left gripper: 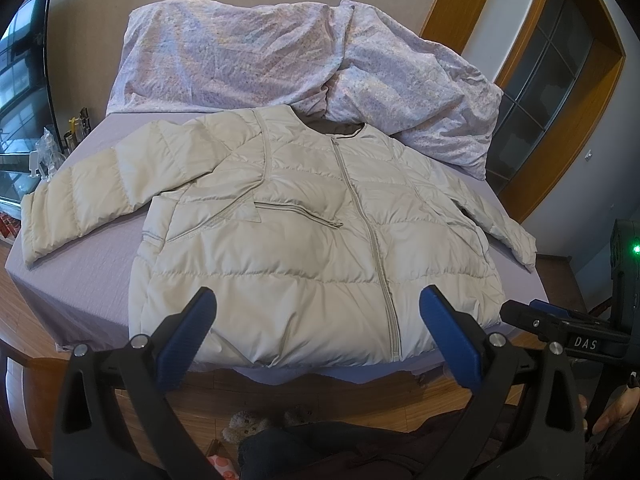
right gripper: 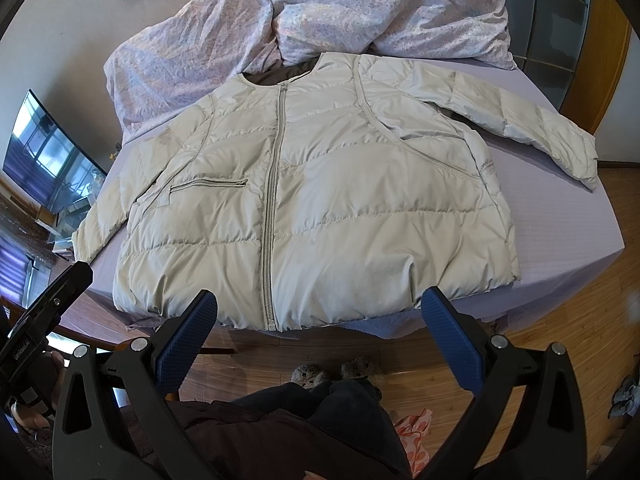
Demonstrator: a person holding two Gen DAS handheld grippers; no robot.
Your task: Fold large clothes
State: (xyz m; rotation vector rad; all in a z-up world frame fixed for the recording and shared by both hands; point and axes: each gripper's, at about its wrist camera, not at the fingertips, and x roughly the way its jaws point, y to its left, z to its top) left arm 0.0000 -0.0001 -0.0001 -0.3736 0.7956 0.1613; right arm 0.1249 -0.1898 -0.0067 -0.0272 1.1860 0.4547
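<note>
A cream puffer jacket [left gripper: 312,240] lies flat and zipped on the bed [left gripper: 80,276], its hem at the near edge. The left claw [left gripper: 318,316] hangs just short of that hem, wide open and empty. The right claw [right gripper: 320,316] hovers likewise, gaping, holding nothing.
</note>
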